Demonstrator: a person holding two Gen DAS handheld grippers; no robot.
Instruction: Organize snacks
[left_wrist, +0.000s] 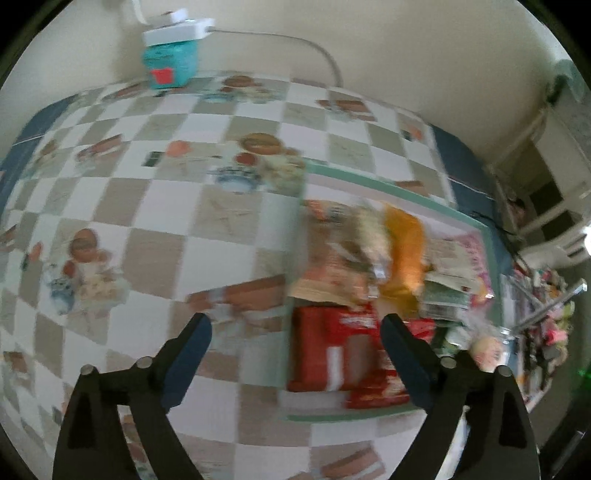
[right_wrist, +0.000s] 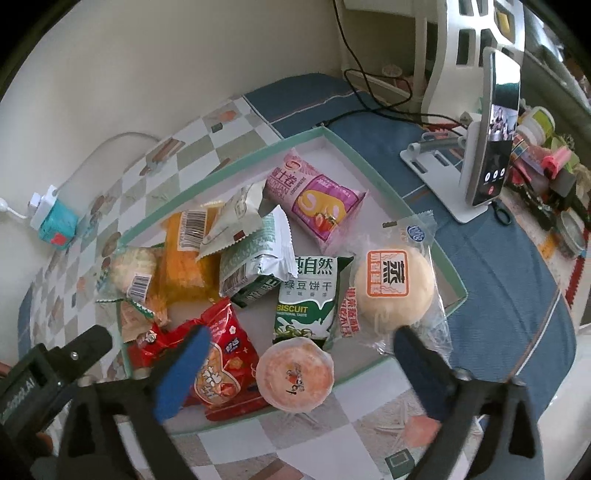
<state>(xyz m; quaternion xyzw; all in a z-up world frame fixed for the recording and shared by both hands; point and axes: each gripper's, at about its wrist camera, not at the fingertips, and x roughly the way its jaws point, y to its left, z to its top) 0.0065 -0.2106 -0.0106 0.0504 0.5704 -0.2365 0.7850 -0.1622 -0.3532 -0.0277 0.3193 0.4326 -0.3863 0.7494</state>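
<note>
Hovered above the shallow green-rimmed tray with the right gripper, jaws spread wide and empty, over a round orange-topped snack lying between a red popcorn bag and a wrapped pale bun. Lay heaped further back in the tray: a green biscuit pack, a pink roll packet, a silver-green wrapper and an orange packet. Hung blurred at the tray's left edge with the left gripper, jaws equally wide and empty, over the checked tablecloth and red packets
</note>
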